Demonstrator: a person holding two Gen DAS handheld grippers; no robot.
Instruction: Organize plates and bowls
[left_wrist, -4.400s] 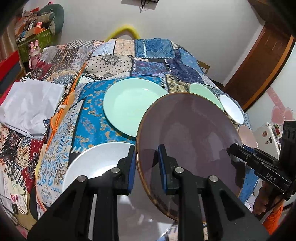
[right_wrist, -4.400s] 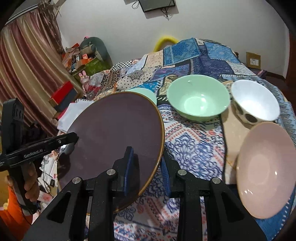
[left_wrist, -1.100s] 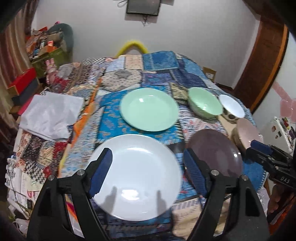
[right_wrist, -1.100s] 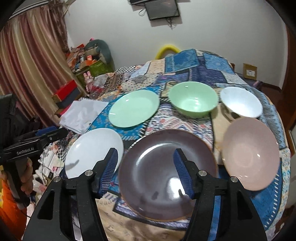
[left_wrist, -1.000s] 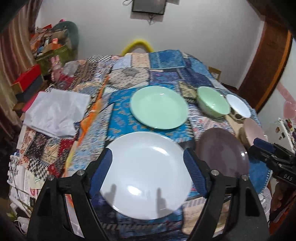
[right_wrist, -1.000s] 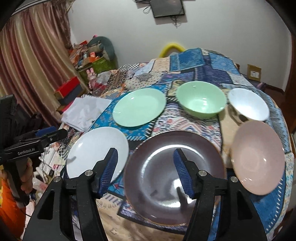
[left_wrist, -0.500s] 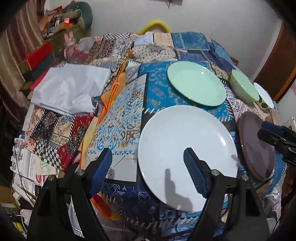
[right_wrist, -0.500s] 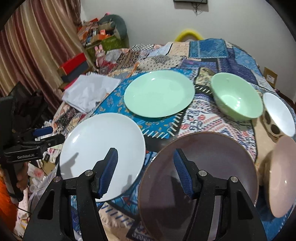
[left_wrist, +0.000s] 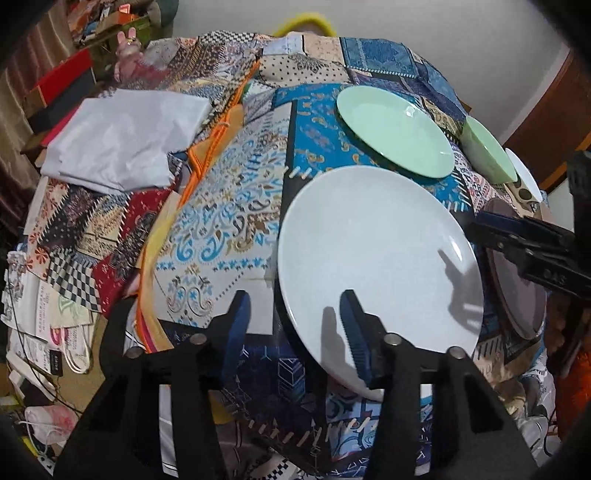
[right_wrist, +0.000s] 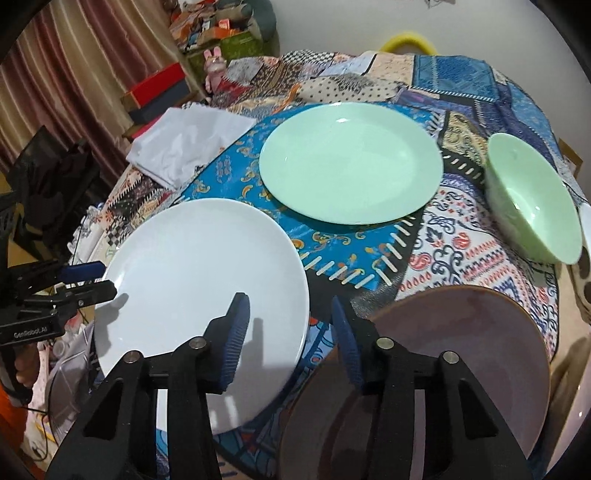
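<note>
White plate (left_wrist: 376, 254) lies flat on the patchwork cloth (left_wrist: 229, 221), its near left rim between the left gripper's (left_wrist: 295, 325) jaws, which have just been closing and do not yet pinch it. "GenRobot.AI" is printed on that gripper's body in the right wrist view. The right gripper (right_wrist: 288, 332), marked "DAS", has also just been closing; it hangs empty between the white plate's right rim and the brown plate (right_wrist: 461, 369). Beyond sits the green plate (right_wrist: 351, 162).
</note>
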